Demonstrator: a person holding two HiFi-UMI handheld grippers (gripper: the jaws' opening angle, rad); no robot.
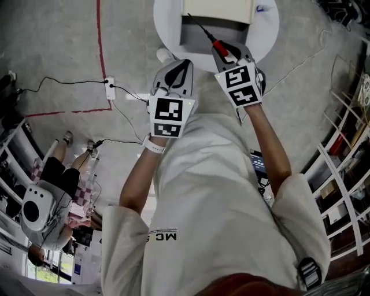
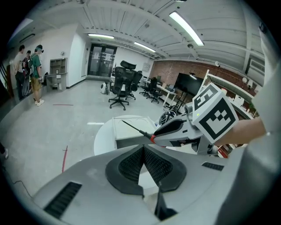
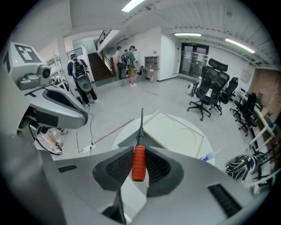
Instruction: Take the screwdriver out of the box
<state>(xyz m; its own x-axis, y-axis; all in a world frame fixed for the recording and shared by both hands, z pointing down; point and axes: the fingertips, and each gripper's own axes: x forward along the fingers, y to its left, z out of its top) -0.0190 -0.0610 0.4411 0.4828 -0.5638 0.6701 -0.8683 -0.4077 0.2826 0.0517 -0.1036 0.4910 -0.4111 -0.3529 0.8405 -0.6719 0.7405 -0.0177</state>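
Reaching out with both bare forearms ahead of a pale shirt [image 1: 219, 191], elbows slightly bent, over the grey floor [image 1: 58, 52] toward a round white worktop [image 1: 267, 32]. Carrying the right claw [image 1: 224, 51] further forward, over the near edge of the open box [image 1: 199, 36] that sits on the worktop. Holding the left claw [image 1: 180, 68] just beside it and a little further back, short of the worktop's rim, with a white wristband [image 1: 154, 145] on that wrist. Topping each claw with a marker cube [image 1: 169, 117] of black-and-white squares, no words among them. Reading "MC" in dark print low on the shirt, the rest lost in a fold.

Pinching the red ribbed handle of the screwdriver [image 3: 138, 159] between the right claw's dark pads, handle end back toward the person. Running its long axis along the claw's own line, black shaft and tip pointing forward and away. Slanting up and to the left in the head view, across the box's grey inside toward the cream lid [image 1: 218, 8]. Showing, in the left gripper view, the shaft raised in the air above the box.

Pressing the left claw's pads together, with nothing between them.
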